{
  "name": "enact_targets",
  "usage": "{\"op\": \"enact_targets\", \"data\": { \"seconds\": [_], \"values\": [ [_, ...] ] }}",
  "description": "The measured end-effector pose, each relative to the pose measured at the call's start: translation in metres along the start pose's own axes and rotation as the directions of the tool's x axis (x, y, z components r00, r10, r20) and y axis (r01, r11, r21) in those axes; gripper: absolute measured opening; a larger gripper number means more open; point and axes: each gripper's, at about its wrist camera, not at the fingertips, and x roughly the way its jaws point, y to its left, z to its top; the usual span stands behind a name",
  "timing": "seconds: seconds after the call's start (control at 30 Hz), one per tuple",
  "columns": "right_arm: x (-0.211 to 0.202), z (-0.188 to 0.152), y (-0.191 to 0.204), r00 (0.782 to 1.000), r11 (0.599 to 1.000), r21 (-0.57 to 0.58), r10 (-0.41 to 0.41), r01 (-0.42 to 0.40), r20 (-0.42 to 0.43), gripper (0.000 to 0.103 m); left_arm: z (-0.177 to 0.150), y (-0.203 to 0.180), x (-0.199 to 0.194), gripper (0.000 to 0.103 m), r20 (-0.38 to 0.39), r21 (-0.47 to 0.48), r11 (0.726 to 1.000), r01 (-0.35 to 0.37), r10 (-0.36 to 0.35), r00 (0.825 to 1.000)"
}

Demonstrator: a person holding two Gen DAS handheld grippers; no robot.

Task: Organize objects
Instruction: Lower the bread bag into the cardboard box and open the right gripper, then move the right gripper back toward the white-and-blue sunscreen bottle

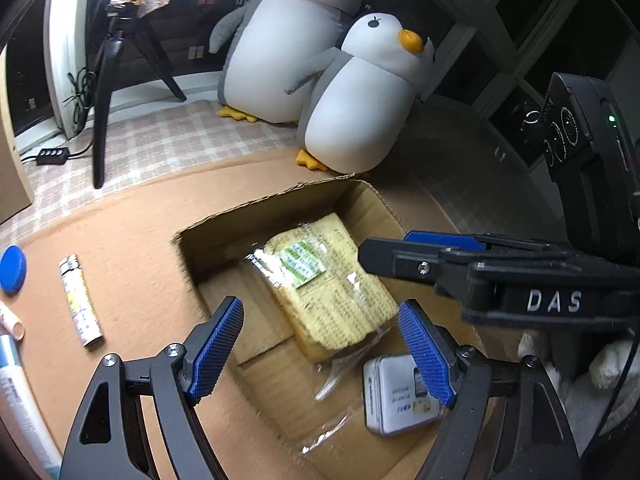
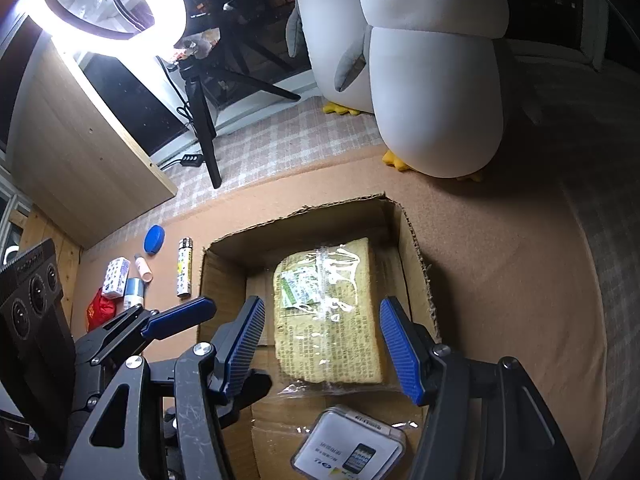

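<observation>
left gripper point(image 1: 320, 344): jaws spread, empty, above open brown cardboard box point(image 1: 208, 236) | right gripper point(image 2: 322, 344): jaws spread, empty | yellow plastic-wrapped printed packet point(image 2: 326, 312): lying inside box, white phone-pictured carton point(image 2: 348, 446) beside

Matt corrugated cardboard box point(image 2: 416, 264), glossy crinkled plastic wrap point(image 2: 332, 276), plush cloth penguin point(image 2: 436, 92).

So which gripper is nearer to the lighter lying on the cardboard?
Left. The left gripper is over the box's lighter-side part, the lighter just outside it. The right gripper sits farther over the wrapped package.
</observation>
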Motion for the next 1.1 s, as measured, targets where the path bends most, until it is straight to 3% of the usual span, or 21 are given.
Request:
{"op": "enact_targets", "data": {
  "seconds": [0.5, 0.87, 1.1],
  "values": [
    [-0.019, -0.040, 0.077, 0.997, 0.996, -0.089, 0.015, -0.008, 0.072, 0.056, -0.062, 0.055, -0.099, 0.083, 0.076, -0.062, 0.996, -0.068, 0.072, 0.994],
    [-0.008, -0.064, 0.154, 0.988, 0.983, -0.146, 0.129, -0.115, 0.088, 0.057, -0.122, 0.132, -0.157, 0.083, 0.086, -0.178, 0.975, -0.136, 0.153, 0.984],
    [0.016, -0.072, 0.199, 0.990, 0.976, -0.191, 0.125, -0.110, 0.069, 0.057, -0.155, 0.186, -0.180, 0.083, 0.071, -0.258, 0.950, -0.178, 0.203, 0.977]
  ]
}}
